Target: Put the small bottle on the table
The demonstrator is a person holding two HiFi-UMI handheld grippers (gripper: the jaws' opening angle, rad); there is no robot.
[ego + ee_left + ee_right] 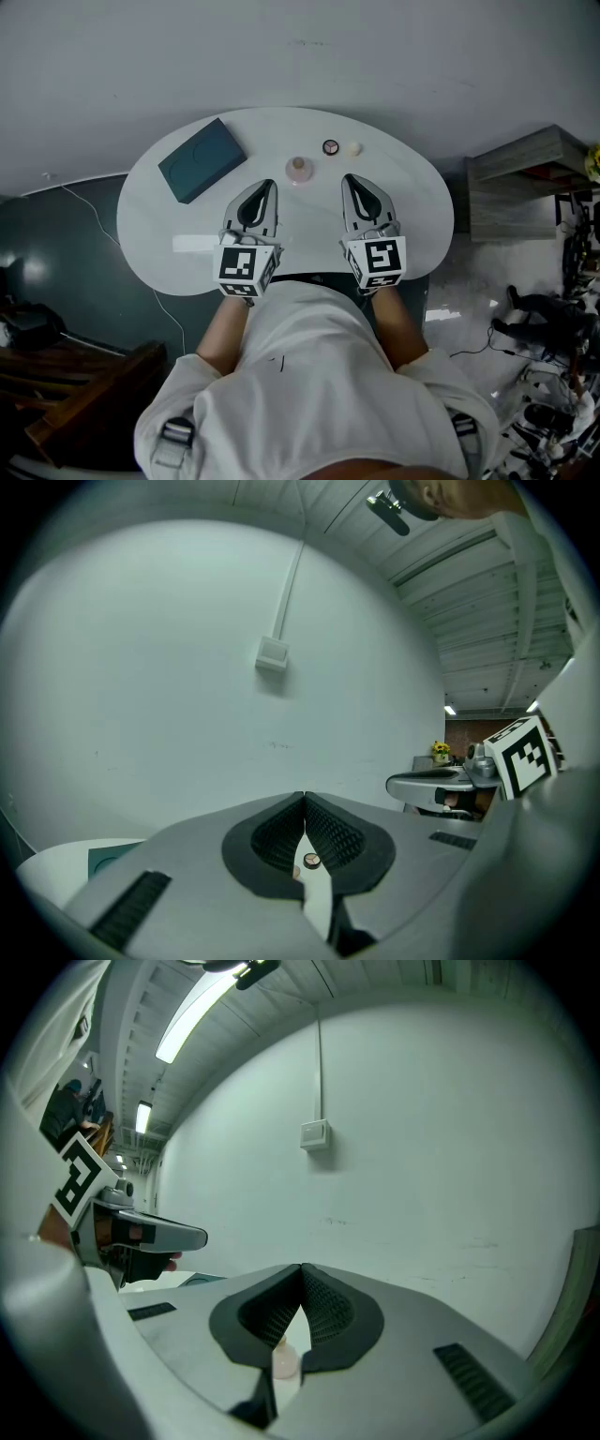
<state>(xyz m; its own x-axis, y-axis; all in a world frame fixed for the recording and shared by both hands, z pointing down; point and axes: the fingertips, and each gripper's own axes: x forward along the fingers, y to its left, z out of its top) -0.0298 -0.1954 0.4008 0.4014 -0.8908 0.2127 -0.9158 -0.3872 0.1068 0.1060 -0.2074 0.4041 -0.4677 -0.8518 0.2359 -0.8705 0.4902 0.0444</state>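
Left tool [267, 187] and right tool [352, 183]: clenched, empty. Bottle [299, 170], eleven o'clock of the right tool, looks light, rigid, tippy; grip its body low.

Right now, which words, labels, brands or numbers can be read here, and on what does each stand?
None can be read.
The left gripper and right gripper carry only black-and-white square patterns, not letters.
The teal box and the small bottle show no legible print.
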